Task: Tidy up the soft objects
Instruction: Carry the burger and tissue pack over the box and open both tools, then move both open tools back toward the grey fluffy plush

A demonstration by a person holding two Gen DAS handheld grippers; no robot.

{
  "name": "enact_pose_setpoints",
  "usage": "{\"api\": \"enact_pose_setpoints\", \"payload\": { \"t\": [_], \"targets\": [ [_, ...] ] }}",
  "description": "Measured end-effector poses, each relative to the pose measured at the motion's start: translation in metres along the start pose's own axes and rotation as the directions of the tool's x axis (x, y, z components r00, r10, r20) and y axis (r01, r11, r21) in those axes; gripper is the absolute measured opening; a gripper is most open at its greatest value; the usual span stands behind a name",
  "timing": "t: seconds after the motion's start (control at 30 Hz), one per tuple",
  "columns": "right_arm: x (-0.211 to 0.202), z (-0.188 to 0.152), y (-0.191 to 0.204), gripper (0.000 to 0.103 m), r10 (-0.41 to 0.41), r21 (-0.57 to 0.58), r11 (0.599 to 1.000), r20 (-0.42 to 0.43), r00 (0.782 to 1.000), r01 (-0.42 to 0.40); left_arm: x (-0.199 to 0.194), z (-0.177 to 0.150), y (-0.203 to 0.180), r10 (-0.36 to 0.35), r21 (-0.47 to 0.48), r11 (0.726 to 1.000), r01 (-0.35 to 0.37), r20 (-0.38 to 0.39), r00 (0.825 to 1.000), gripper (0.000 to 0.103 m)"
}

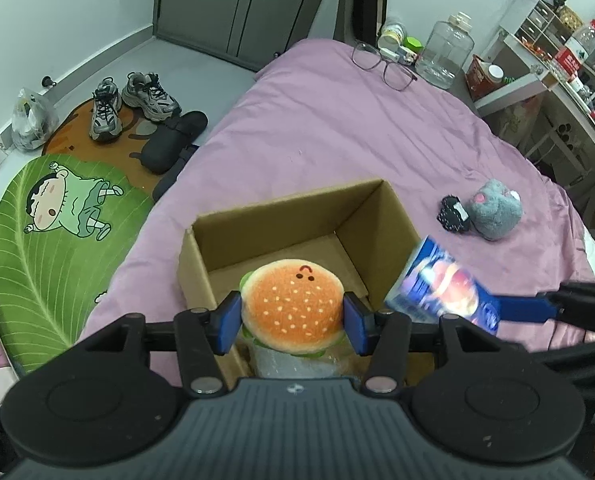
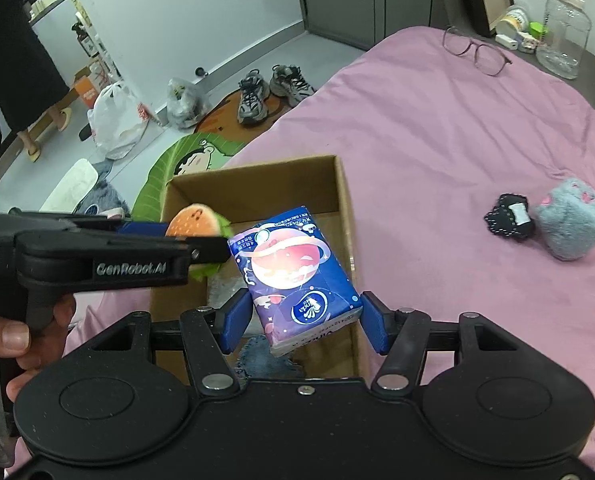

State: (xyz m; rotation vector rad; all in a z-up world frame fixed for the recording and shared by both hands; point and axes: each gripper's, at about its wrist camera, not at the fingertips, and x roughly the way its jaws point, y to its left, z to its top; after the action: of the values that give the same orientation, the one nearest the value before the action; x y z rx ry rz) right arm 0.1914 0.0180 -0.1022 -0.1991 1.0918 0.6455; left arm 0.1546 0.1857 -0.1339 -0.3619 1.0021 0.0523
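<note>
My left gripper [image 1: 292,322] is shut on a plush hamburger [image 1: 292,304] and holds it over the open cardboard box [image 1: 281,216] on the pink bed. My right gripper [image 2: 303,320] is shut on a blue tissue pack [image 2: 293,276] and holds it tilted above the box's right side [image 2: 343,200]. The tissue pack also shows in the left wrist view [image 1: 437,284], and the hamburger in the right wrist view [image 2: 197,220]. A grey plush toy [image 1: 495,208] and a small black plush [image 1: 453,214] lie on the bed right of the box.
Glasses [image 1: 383,64] and a clear plastic jar [image 1: 445,52] are at the bed's far end. Sneakers [image 1: 133,102], plastic bags [image 2: 117,120] and a green leaf rug [image 1: 57,240] are on the floor left of the bed. Shelves [image 1: 557,64] stand at the right.
</note>
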Motion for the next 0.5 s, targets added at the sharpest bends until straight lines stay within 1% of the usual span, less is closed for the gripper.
{"api": "enact_pose_setpoints", "payload": {
  "t": [0.07,0.13,0.17,0.2,0.33,0.43,0.47,0.5],
  "targets": [
    [0.002,-0.001,0.003,0.059,0.005,-0.005,1.0,-0.005,1.0,-0.006,0.002,0.003,0.001,0.003,-0.009,1.0,-0.003,0.001,1.0,0.052],
    [0.003,-0.002,0.007,0.063,0.033,-0.028,0.999,-0.013,0.999,-0.034,0.005,0.006,0.002,0.008,-0.014,1.0,-0.008,-0.002,1.0,0.052],
    [0.004,-0.003,0.008,0.071,0.043,-0.033,0.999,-0.022,0.999,-0.043,0.005,0.007,0.002,0.008,-0.015,1.0,-0.008,0.001,1.0,0.054],
    [0.004,-0.005,0.009,0.076,0.044,-0.033,0.998,-0.025,0.999,-0.045,0.006,0.008,0.002,0.008,-0.018,1.0,-0.008,0.001,1.0,0.054],
    [0.0,-0.005,0.005,0.076,0.04,-0.019,0.999,-0.019,0.999,-0.04,0.009,0.012,0.003,0.004,-0.041,0.999,-0.004,-0.014,1.0,0.056],
    [-0.007,-0.004,0.001,0.076,0.036,-0.02,0.999,-0.004,0.999,-0.036,0.009,0.013,0.001,0.004,-0.037,0.999,-0.005,-0.014,1.0,0.057],
    [-0.01,-0.005,-0.001,0.076,0.034,-0.019,0.999,0.0,0.999,-0.034,0.009,0.013,0.0,0.003,-0.033,0.999,-0.004,-0.016,1.0,0.058],
    [-0.012,-0.006,-0.004,0.076,0.034,-0.013,0.999,0.004,0.999,-0.034,0.009,0.014,-0.002,0.004,-0.03,1.0,-0.005,-0.016,1.0,0.062]
  ]
}}
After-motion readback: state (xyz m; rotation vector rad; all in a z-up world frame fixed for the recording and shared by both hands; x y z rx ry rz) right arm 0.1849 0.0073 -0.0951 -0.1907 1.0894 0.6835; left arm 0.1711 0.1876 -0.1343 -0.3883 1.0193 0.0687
